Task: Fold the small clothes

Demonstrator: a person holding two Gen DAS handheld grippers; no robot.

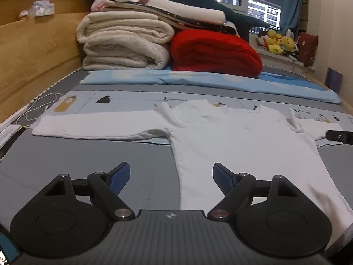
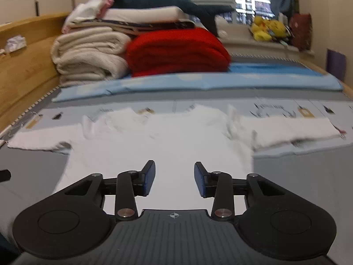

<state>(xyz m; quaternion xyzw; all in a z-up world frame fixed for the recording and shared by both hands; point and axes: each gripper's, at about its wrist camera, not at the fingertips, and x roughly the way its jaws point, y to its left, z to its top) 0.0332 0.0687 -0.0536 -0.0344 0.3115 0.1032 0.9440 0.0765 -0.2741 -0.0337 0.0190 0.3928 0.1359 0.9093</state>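
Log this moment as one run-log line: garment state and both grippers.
white long-sleeved top: flat on bed, sleeves spread, unfolded | left gripper: open, empty, above its hem | right gripper: open, empty, above its body

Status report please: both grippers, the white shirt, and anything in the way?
Left gripper open, empty. Right gripper open, empty. White shirt flat on bed, sleeves spread, not yet folded. Nothing on the shirt.

Both views are taken low and close over the shirt (image 1: 220,137), angled down and facing the red blanket (image 1: 216,53) beyond it. The shirt's left edge is looked along by the left view; its middle (image 2: 158,150) by the right view. Shirt, blanket and window (image 2: 251,0) are shared.
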